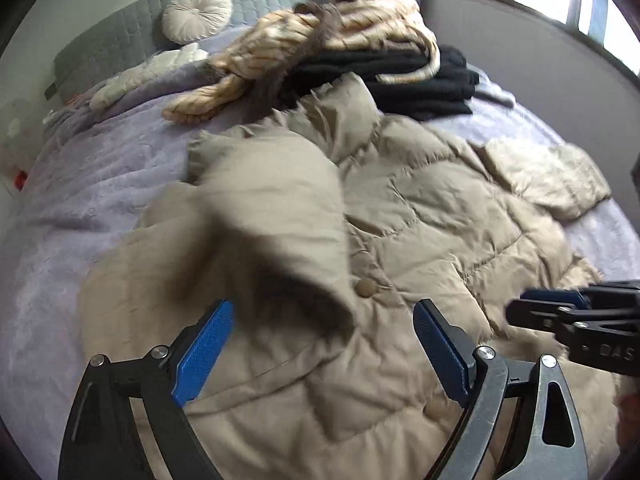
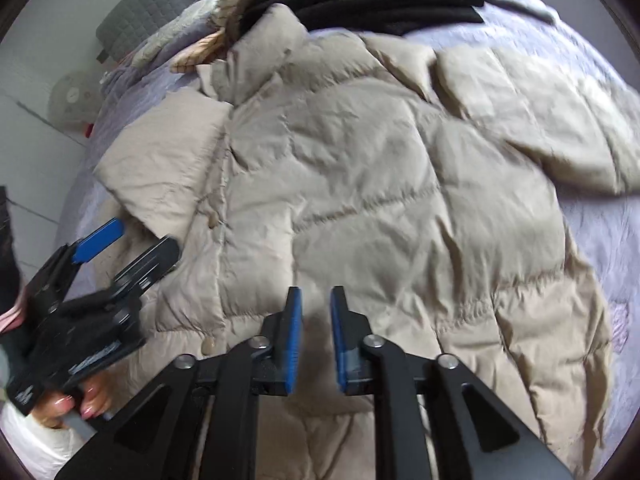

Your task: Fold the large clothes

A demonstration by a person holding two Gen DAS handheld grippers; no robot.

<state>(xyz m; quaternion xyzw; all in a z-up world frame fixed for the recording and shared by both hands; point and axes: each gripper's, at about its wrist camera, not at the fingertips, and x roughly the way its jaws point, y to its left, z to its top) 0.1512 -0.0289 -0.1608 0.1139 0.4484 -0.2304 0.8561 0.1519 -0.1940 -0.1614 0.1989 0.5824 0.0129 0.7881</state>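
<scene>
Beige quilted fabric fills the middle of both views: a puffer jacket lies spread on the bed, which wears a lilac cover. In the left wrist view one sleeve is folded across the jacket's front, its cuff end blurred at centre, just above the snap buttons. The left claw stands wide apart at the bottom of that frame, with jacket fabric below the gap and nothing pressed between the blue pads. The right claw, at the bottom centre of its own view, is partly apart over the jacket's lower front and grips nothing. At the top of the left wrist frame lie a tan striped garment, folded black clothes and a round cream cushion against the grey headboard.
</scene>
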